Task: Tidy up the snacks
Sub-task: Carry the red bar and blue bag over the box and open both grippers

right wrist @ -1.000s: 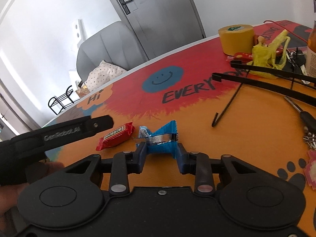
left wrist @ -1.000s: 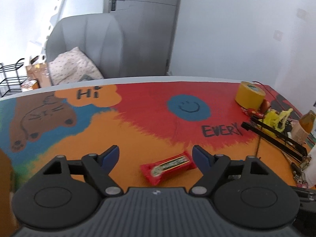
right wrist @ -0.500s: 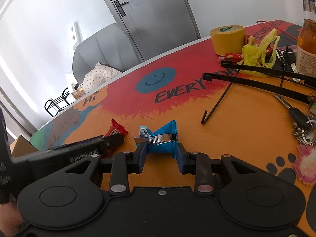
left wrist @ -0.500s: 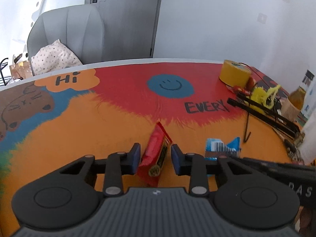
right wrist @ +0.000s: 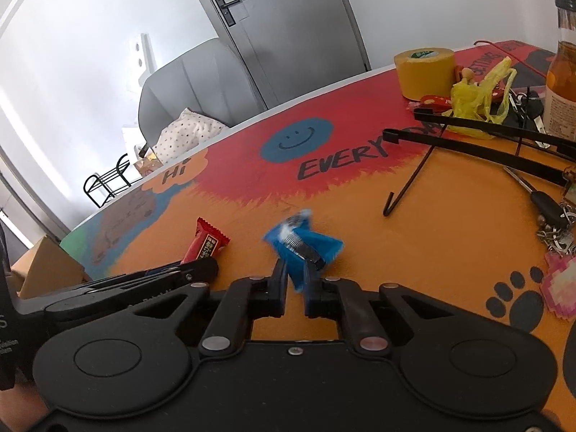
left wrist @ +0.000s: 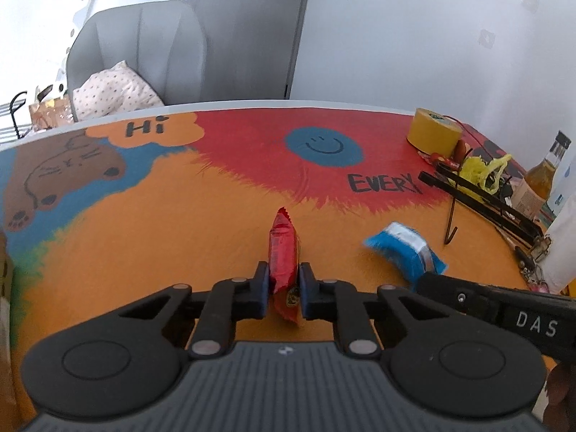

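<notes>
1. Lower centre of the left wrist view: we see the left gripper (left wrist: 284,289) clenched on the red snack bar (left wrist: 283,252), its far end pointing up the table (left wrist: 144,237).
2. Lower centre of the right wrist view: the right gripper (right wrist: 295,289) grasps the blue snack packet (right wrist: 302,244) (slightly blurred).

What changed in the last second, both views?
Left tool closed onto the red snack bar, which turned end-on between its fingers. Right tool squeezed tighter on the blue snack packet, which twisted. Yellow tape roll, hangers and bottle unmoved.
</notes>
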Demonstrator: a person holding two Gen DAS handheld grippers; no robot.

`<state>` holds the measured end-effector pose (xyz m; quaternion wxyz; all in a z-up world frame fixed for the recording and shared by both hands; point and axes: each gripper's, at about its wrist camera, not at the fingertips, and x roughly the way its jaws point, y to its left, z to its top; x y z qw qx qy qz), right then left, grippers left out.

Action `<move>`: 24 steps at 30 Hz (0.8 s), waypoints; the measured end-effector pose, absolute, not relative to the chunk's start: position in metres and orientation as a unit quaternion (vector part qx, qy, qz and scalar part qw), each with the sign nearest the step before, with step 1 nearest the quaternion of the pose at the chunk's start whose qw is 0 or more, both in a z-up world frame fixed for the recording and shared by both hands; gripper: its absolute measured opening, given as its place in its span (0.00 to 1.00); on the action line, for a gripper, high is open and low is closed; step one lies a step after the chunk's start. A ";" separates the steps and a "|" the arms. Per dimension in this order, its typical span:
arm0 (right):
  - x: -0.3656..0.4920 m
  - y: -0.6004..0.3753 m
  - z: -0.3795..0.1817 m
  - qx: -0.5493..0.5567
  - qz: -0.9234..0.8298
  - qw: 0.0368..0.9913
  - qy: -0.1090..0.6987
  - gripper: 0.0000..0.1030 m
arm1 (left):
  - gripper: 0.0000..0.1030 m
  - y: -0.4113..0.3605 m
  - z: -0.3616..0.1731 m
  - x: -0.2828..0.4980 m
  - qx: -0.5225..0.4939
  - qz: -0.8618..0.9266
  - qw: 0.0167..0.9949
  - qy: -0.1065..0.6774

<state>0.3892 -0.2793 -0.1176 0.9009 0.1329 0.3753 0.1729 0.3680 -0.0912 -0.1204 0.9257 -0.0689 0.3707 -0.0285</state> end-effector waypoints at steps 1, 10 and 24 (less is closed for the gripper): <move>0.389 -0.278 -0.118 0.132 0.172 0.901 0.376 0.09 | 0.14 -0.088 -0.120 0.366 -0.073 -0.024 0.926 0.371; 0.401 -0.268 -0.109 0.093 0.125 0.926 0.345 0.55 | 0.14 -0.065 -0.099 0.344 -0.096 -0.005 0.932 0.350; 0.399 -0.236 -0.114 0.021 0.160 0.917 0.365 0.30 | 0.14 -0.024 -0.039 0.296 -0.132 0.031 0.949 0.286</move>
